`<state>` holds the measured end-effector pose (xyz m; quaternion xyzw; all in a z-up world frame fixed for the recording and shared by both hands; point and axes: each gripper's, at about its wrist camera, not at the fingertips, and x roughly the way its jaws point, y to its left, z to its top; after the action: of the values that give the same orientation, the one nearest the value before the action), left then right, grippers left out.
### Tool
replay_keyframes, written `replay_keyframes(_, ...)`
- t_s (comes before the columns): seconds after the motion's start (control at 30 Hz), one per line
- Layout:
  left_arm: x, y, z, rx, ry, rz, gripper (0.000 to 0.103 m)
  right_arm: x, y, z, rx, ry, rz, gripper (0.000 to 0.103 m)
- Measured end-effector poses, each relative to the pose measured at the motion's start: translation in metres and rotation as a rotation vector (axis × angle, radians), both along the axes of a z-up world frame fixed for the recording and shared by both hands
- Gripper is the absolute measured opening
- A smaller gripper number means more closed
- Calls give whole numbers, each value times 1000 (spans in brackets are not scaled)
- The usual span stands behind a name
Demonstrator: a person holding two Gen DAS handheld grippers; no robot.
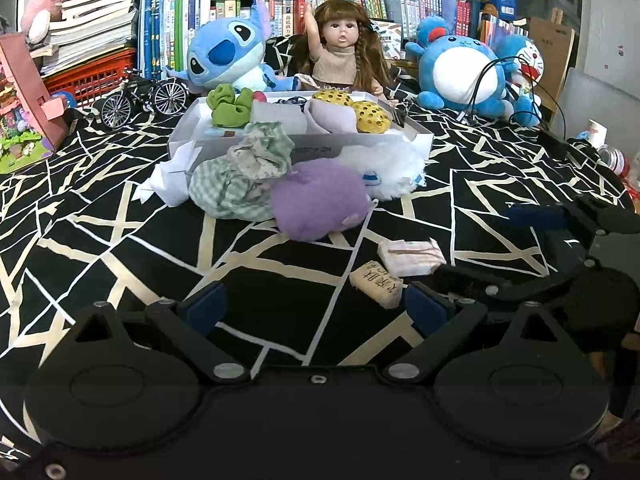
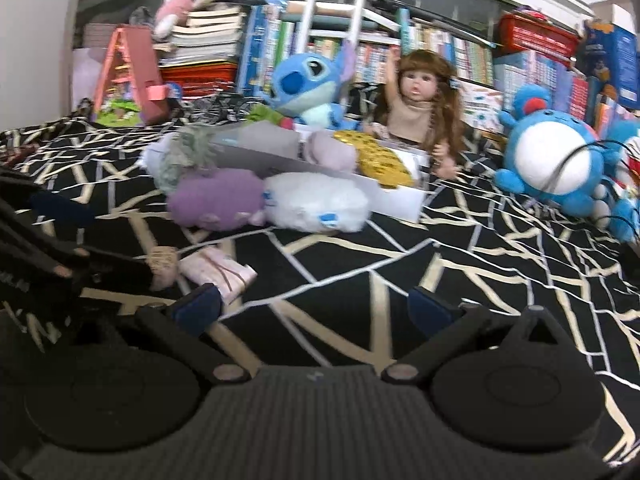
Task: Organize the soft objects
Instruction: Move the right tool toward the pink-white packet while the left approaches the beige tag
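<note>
A purple plush (image 1: 320, 204) (image 2: 216, 200), a white fluffy plush (image 1: 384, 168) (image 2: 316, 200) and a green checked cloth bundle (image 1: 236, 184) lie on the black patterned cover in front of a white box (image 1: 184, 132) (image 2: 400, 200). Inside the box are a green soft toy (image 1: 228, 106), a lavender cloth (image 1: 328, 118) and yellow sponges (image 1: 368, 116) (image 2: 380, 160). A small tissue packet (image 1: 412, 256) (image 2: 218, 272) and a cork-like block (image 1: 376, 284) (image 2: 162, 262) lie nearer. My left gripper (image 1: 316, 304) is open and empty, low over the cover. Beside it, my right gripper (image 2: 316, 306) is open and empty too.
Behind the box sit a Stitch plush (image 1: 224, 56), a doll (image 1: 340, 56) and a round blue plush (image 1: 460, 68) with black cables (image 1: 480, 84) over it. A toy bicycle (image 1: 144, 96) stands at the left. Bookshelves fill the back.
</note>
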<state>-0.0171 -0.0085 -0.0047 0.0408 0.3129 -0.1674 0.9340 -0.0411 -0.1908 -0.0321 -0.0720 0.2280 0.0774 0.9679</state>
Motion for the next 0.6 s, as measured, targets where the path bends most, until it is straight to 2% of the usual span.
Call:
replay_keyframes(0.23, 5, -8, -6, 60, -21, 18, 95, 4, -15, -1, 39, 9, -62, 103)
replay_keyframes(0.6, 15, 18, -9, 74, -15, 125, 96, 2, -6, 0, 75, 8, -27, 103)
